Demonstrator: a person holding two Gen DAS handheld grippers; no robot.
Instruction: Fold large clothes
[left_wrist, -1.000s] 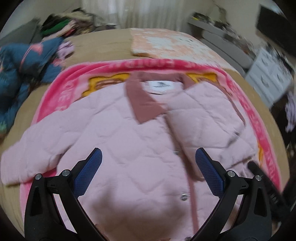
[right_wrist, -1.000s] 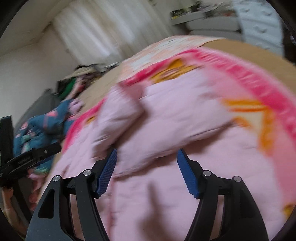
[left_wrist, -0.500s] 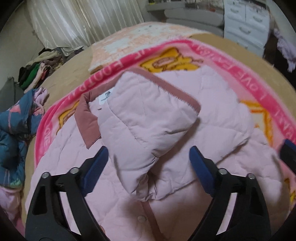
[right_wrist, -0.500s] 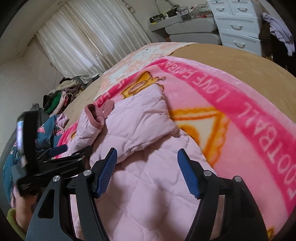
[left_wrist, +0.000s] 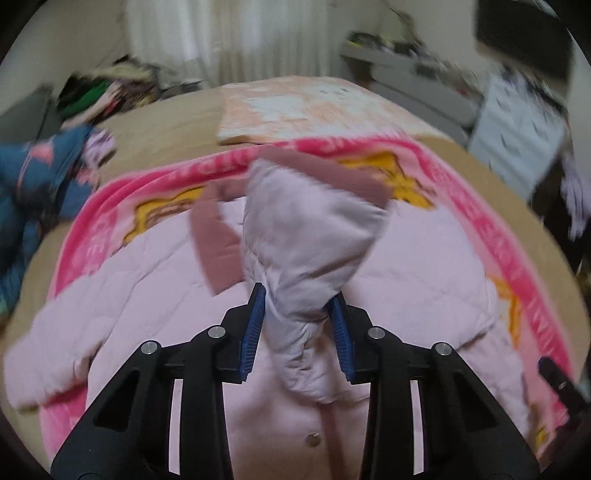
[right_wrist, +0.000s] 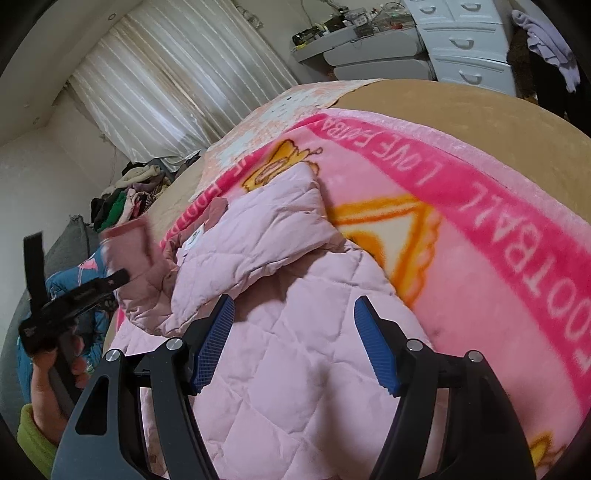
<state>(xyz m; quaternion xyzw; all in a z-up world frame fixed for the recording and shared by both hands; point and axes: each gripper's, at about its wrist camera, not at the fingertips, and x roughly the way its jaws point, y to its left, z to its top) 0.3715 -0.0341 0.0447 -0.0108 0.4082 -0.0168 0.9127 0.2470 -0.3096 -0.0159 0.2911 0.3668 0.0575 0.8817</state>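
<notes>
Tan bed surface (right_wrist: 461, 107) is seen bare beyond the pink blanket (right_wrist: 480, 229), w/ free room toward the dresser (right_wrist: 469, 40) side; clothes pile (left_wrist: 96, 92) crowds the far-left edge. Pink quilted jacket (left_wrist: 155, 280) is spread on the blanket. Sleeve (left_wrist: 306, 236) is pinched between the narrowed pads of the left gripper (left_wrist: 297, 328) and raised over the collar; 0.5 s ago those pads were spread wide, sleeve ungripped. Right gripper (right_wrist: 293, 343) is held wide apart, nothing between, above the jacket body.
</notes>
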